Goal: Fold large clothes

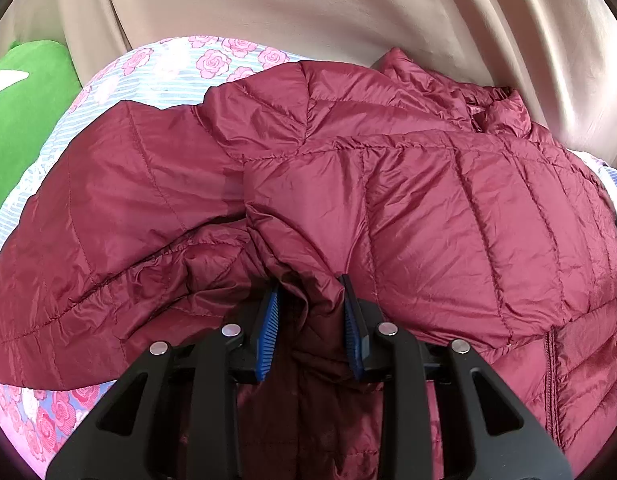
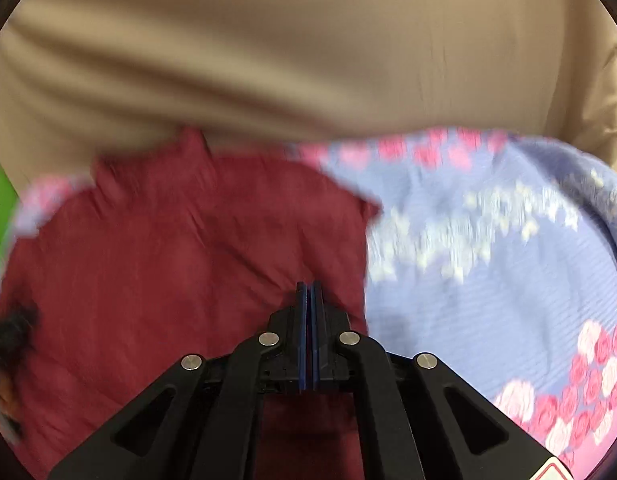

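**Maroon jacket spread on a flowered bed cover, one gripper parted over a fold, the other pressed shut**

Fabric fills the left wrist view: a maroon quilted jacket [image 1: 408,208] lies across a bed cover printed with pink roses on pale blue stripes [image 1: 180,68]. Its collar sits at the far right, a zip runs down at the near right, and a sleeve or side panel is folded over on the left. A tan cloth [image 1: 308,8] hangs or lies along the far side, and a green cushion [image 1: 24,104] shows at the far left.

The left gripper [image 1: 310,292] points down at the near edge of the jacket. Its blue pads stand apart with a bunched dark fold of the jacket between them; the fold touches the right pad, and whether the pads press on it cannot be told.

The right wrist view is blurred. The right gripper [image 2: 308,290] has its jaws fully together, pad against pad, with nothing seen between them. It hangs over the right edge of the jacket [image 2: 180,248], with bare bed cover [image 2: 488,264] to its right.
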{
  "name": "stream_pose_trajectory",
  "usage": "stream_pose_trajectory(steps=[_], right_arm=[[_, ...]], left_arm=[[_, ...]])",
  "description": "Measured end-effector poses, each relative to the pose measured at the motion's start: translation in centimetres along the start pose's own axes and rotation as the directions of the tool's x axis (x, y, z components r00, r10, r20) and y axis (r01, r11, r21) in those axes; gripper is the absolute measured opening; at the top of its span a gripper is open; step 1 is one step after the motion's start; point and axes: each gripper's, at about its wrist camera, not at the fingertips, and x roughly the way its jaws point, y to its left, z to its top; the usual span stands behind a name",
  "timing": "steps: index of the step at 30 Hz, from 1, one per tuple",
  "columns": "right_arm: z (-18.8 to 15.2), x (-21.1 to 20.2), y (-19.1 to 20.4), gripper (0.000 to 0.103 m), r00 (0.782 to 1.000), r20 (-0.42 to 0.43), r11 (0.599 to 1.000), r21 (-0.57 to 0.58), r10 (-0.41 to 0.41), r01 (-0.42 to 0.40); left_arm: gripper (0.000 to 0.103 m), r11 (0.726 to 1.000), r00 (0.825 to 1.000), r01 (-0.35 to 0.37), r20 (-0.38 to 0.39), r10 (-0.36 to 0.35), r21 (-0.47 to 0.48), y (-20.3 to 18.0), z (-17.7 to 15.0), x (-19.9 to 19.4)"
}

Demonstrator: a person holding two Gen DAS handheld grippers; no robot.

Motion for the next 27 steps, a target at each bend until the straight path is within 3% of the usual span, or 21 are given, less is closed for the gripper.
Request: stream_pose_trajectory(steps=[2, 5, 8, 10, 11, 14, 15, 19, 21, 22, 25, 27], right_arm=[[-1.9, 1.3, -1.6, 0.000, 0.999, -0.034, 1.000, 0.022, -0.009, 0.010], [-1.7, 0.5, -3.0, 0.000, 0.999, -0.036, 0.995, 0.097, -0.036, 0.039], [-2.5, -2.8, -2.2, 0.001, 0.997, -0.006, 0.996, 0.051, -0.079, 0.079], [-4.3, -5.9, -1.4, 0.006, 0.997, 0.023, 0.997, -0.004, -0.076, 0.076], [-5.4, -7.4, -0.9, 0.009, 0.998, 0.024, 0.998, -0.023, -0.054, 0.055], [-9.0, -10.7, 0.4, 0.011, 1.000, -0.003, 0.998, -0.056, 0.012, -0.012], [-10.7, -11.9, 0.9, 0.013, 0.999, -0.014, 0.997, -0.060, 0.040, -0.041], [-15.8, -14.3, 2.6, 0.019, 0.991, -0.074, 0.992, -0.054, 0.110, -0.114], [-17.8, -15.5, 3.4, 0.020, 0.992, -0.080, 0.993, -0.060, 0.097, -0.102], [-18.8, -16.2, 3.8, 0.020, 0.993, -0.082, 0.994, -0.063, 0.089, -0.094], [-20.7, -17.5, 4.3, 0.030, 0.992, -0.085, 0.993, -0.062, 0.096, -0.101], [-21.2, -17.9, 4.3, 0.034, 0.994, -0.077, 0.994, -0.068, 0.079, -0.084]], left_arm=[[0.032, 1.000, 1.000, 0.018, 0.001, -0.018, -0.005, 0.1, -0.1, -0.1], [0.032, 0.998, 0.999, 0.037, 0.017, -0.036, -0.046, 1.2, -0.4, -0.6], [0.033, 0.985, 0.996, 0.085, 0.015, -0.083, -0.150, 4.2, -1.4, -2.5], [0.037, 0.979, 0.997, 0.079, 0.018, -0.076, -0.188, 6.2, -2.4, -4.5], [0.041, 0.976, 0.998, 0.064, 0.028, -0.059, -0.207, 7.5, -2.9, -5.8], [0.073, 0.952, 0.996, -0.011, 0.080, 0.037, -0.306, 13.5, -4.9, -10.4], [0.078, 0.939, 0.994, -0.033, 0.089, 0.068, -0.342, 15.5, -5.6, -11.7], [0.085, 0.833, 0.981, -0.146, 0.030, 0.191, -0.534, 26.0, -8.6, -14.3], [0.085, 0.767, 0.976, -0.174, -0.005, 0.217, -0.618, 30.3, -10.1, -14.5], [0.085, 0.719, 0.975, -0.182, -0.031, 0.218, -0.671, 33.0, -11.1, -14.3], [0.084, 0.590, 0.987, -0.114, -0.025, 0.158, -0.799, 37.8, -13.6, -13.4], [0.080, 0.563, 0.986, -0.081, 0.015, 0.164, -0.823, 38.8, -13.6, -13.6]])
